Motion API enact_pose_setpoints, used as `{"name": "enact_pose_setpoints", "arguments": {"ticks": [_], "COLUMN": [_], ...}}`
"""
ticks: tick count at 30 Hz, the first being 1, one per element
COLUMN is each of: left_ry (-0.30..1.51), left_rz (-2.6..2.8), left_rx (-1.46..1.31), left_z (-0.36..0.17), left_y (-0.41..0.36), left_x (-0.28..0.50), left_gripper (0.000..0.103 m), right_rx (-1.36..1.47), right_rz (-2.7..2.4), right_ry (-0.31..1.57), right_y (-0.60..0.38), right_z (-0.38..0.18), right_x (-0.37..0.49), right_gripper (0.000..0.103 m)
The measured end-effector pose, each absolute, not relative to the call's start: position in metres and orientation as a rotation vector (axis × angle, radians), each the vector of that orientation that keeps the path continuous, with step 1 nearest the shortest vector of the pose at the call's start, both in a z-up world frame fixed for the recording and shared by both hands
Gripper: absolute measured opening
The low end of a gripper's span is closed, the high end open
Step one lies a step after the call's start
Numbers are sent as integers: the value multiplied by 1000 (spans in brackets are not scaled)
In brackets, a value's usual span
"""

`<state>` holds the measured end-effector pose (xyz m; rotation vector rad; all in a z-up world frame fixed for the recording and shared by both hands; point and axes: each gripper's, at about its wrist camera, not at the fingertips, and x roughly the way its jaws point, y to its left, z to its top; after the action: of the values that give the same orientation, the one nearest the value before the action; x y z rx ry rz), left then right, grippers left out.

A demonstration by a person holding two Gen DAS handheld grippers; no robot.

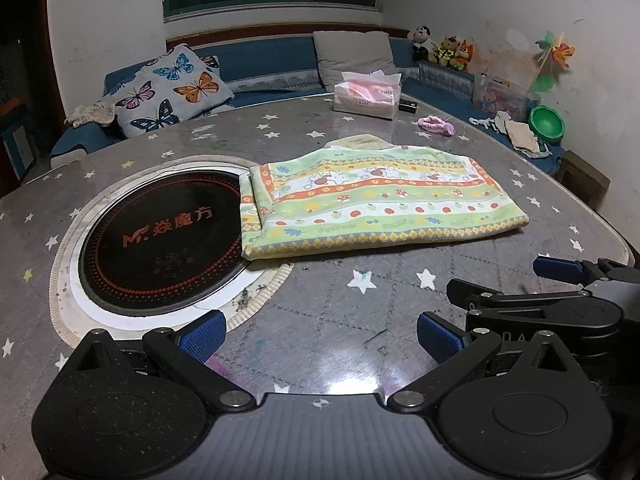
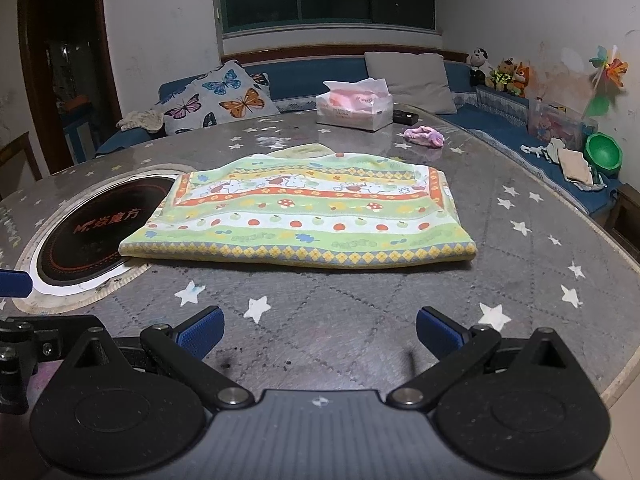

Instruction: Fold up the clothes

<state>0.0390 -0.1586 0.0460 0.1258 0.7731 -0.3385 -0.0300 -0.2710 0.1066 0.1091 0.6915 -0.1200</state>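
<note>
Folded cloth (image 2: 304,216) flat on the table (image 2: 360,320), in a tidy block with layers at the edges, its left end over the black round cooker (image 1: 160,240) set in the tabletop. Already lying the way the task wants, by the look of it. Could be done, or could need one more fold in half; hard to tell from here.

Left gripper (image 1: 320,330) spread wide, holding nothing, low over the table near the front edge. Right gripper (image 2: 320,330) spread wide too, holding nothing, just beside the left one. Both well short of the cloth.

From the left view: the tucked-under flap at the cloth's left end, and most of the cooker. From the right view: the cloth's right edge and its thick front fold, plus a doorway (image 2: 60,80) on the far left.
</note>
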Motion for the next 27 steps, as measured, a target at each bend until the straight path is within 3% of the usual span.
{"name": "enact_pose_setpoints", "arguments": {"ticks": [27], "left_ry": [825], "left_rz": [-363], "left_rx": [150], "left_z": [35], "left_y": [-176], "left_x": [65], "left_gripper": [103], "right_rx": [113], "right_rz": [-124], "right_ry": [713], "right_y": [-280], "right_z": [101], "right_x": [-7], "right_gripper": [103]}}
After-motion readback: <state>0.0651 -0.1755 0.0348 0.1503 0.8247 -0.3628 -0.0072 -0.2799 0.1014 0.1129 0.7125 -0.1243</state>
